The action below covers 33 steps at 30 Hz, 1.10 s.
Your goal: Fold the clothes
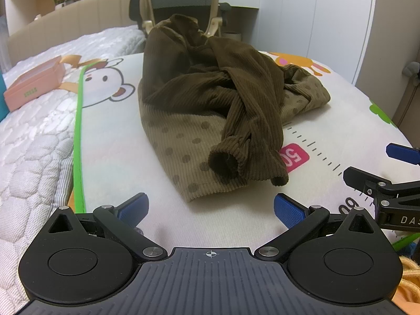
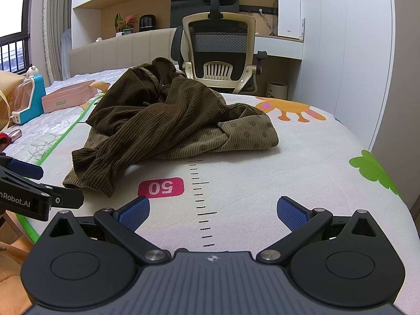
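A brown corduroy garment (image 1: 210, 99) with a lighter dotted hem lies crumpled on the white printed mat (image 1: 113, 157). Both dark sleeves trail toward me, cuffs at the near edge. My left gripper (image 1: 210, 208) hovers open just short of the hem, nothing between its blue pads. In the right wrist view the same garment (image 2: 168, 123) lies ahead and to the left. My right gripper (image 2: 213, 214) is open over the mat's ruler marks, clear of the cloth. Each gripper shows at the other view's edge: the right gripper (image 1: 380, 173) and the left gripper (image 2: 39, 183).
A pink box (image 1: 34, 84) sits on the quilted bed to the left, with a teal item (image 2: 29, 99) beside it. An office chair (image 2: 220, 52) stands beyond the bed's far end. The mat (image 2: 262, 183) drops off at its right edge. An orange knit item (image 1: 409, 283) lies near right.
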### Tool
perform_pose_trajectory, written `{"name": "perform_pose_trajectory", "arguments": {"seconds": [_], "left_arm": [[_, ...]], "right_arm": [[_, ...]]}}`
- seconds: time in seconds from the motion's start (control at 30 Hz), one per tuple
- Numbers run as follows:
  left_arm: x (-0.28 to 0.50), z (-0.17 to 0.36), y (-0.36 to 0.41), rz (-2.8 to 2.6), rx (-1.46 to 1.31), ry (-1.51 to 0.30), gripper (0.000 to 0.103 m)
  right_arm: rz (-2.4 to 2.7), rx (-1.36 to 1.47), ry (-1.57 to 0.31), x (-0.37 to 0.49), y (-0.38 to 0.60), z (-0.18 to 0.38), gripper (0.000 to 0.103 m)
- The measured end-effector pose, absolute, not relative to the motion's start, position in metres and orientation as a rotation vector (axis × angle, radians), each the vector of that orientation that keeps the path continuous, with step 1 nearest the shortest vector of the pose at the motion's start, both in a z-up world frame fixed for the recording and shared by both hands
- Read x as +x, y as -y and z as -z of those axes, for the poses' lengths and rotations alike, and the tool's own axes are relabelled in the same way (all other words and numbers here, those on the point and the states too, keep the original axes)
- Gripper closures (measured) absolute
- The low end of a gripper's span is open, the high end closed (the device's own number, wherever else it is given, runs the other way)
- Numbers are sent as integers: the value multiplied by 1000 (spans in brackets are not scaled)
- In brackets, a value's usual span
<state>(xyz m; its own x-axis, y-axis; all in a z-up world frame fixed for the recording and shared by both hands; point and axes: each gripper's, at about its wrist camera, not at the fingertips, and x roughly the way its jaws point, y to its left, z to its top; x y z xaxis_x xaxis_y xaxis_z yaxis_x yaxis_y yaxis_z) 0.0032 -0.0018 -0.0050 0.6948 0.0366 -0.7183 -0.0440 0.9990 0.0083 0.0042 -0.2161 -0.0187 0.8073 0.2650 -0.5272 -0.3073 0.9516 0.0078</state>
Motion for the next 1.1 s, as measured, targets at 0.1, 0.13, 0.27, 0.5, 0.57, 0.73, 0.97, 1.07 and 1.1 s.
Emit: {"name": "perform_pose_trajectory", "arguments": {"seconds": [0.1,0.13,0.27,0.5,0.57,0.73,0.97,1.07,1.1], "left_arm": [[3,5,2,-48,-4,-805,0],[3,5,2,-49,0,-808,0],[3,5,2,-60,25,-823,0],[4,6,1,-55,6,-816,0],[4,7,0,-51,-5,-814,0],[11,-2,-10,37,-49,-784,0],[65,-46,-42,108,-89,-659,0],[100,-56,-62,89,-111,-631,0],[114,-55,-69,68,-119,-634,0]], "right_arm": [[-307,-79,-552,4,216,19,0],[-307,-80,-552,5,216,19,0],[-308,-80,-552,5,216,19,0],[-312,-83,-556,6,215,19,0],[-319,-85,-562,8,215,20,0],[-379,-88,-582,26,216,13,0],[-430,66,-694,121,225,-9,0],[-421,10,-680,158,216,-14,0],[-415,-24,-671,171,210,-15,0]]}}
